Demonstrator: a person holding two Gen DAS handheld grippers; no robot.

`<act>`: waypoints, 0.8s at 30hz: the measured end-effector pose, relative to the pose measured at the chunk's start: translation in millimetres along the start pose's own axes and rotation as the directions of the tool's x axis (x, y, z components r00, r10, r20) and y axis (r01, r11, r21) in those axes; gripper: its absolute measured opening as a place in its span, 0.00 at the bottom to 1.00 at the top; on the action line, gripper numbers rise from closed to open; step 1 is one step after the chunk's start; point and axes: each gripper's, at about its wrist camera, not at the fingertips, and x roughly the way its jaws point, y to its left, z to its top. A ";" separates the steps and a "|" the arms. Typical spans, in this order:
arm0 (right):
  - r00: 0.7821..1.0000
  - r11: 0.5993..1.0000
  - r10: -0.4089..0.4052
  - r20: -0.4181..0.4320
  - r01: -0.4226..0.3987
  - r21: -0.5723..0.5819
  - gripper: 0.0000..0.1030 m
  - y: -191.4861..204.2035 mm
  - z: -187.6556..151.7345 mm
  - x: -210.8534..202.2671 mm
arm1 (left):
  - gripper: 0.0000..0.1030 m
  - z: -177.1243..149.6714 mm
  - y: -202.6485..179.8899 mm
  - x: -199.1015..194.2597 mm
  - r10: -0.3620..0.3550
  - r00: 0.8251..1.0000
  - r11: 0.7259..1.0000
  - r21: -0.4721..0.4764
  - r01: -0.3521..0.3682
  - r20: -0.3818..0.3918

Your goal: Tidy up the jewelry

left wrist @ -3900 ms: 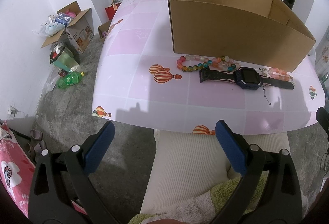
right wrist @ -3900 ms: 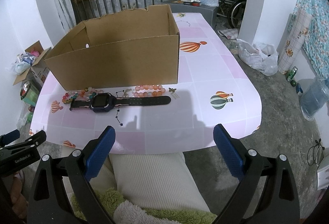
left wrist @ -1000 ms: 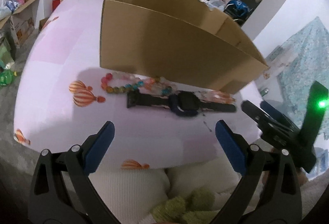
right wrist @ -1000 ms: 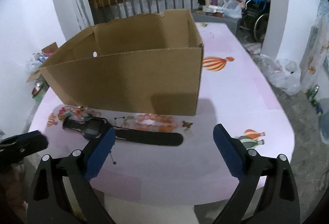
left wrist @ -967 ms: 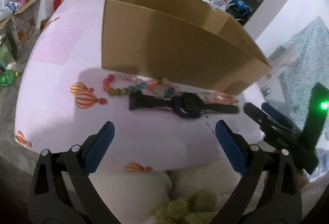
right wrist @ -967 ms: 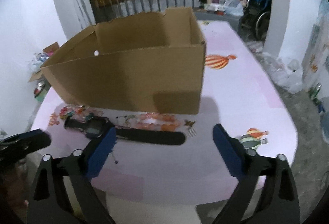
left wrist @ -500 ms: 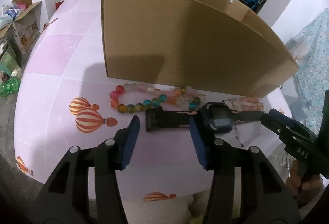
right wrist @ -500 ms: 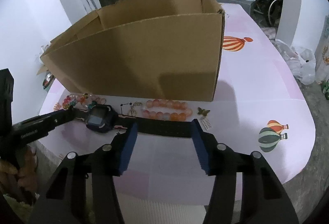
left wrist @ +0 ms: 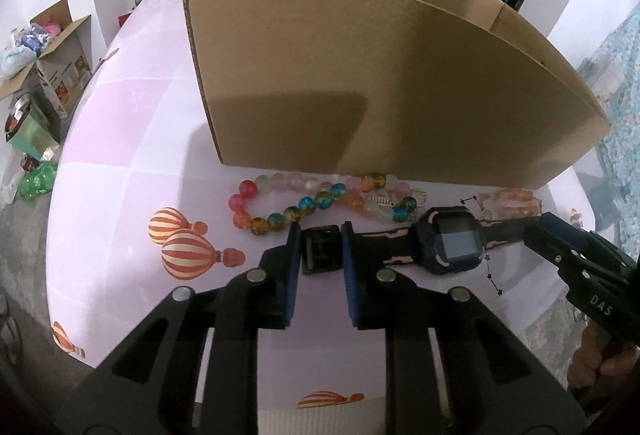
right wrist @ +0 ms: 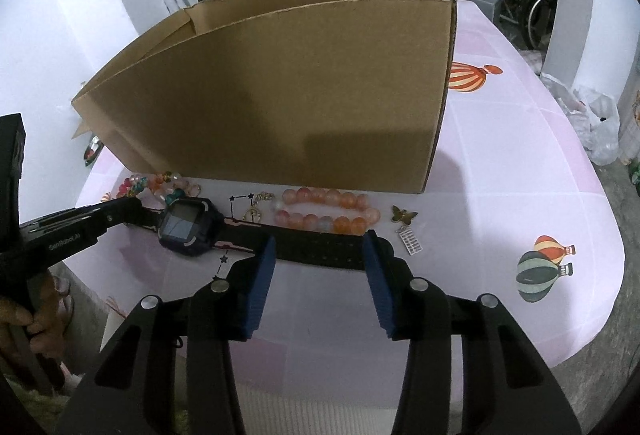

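A: What do I have laid out?
B: I see a dark blue square-faced smartwatch [left wrist: 450,240] lying flat, strap stretched out; multicoloured glass bead bracelet [left wrist: 320,201] and peach bead bracelet [right wrist: 326,213] rest beside the open brown cardboard box [left wrist: 380,83]

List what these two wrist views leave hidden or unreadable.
- Cardboard box interior: both views, its tall near wall hides the floor and any contents.
- Multicolour bead bracelet: right wrist view, partly behind the left tongs.
- Watch buckle end: left wrist view, whether the closing pads press it yet is unclear.
- Small tag by the butterfly charm: right wrist view, markings too small to read.
- Right tongs: contact with the strap unclear.
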 end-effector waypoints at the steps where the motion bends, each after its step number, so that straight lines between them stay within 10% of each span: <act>1: 1.000 1.000 0.000 0.000 0.000 -0.001 0.43 0.0 -0.4 0.1 | 0.18 -0.2 -0.4 0.0 0.002 1.000 1.000 0.002 -0.002 0.001; 18: 1.000 1.000 -0.005 -0.002 0.005 -0.024 0.43 1.5 -7.3 -3.7 | 0.11 -19.0 1.8 -16.9 -0.021 1.000 1.000 0.008 0.021 -0.004; 24: 1.000 1.000 -0.008 -0.003 0.008 -0.025 0.43 3.8 -7.0 -3.1 | 0.34 -20.3 3.1 -16.1 -0.032 0.999 0.999 -0.003 0.032 -0.029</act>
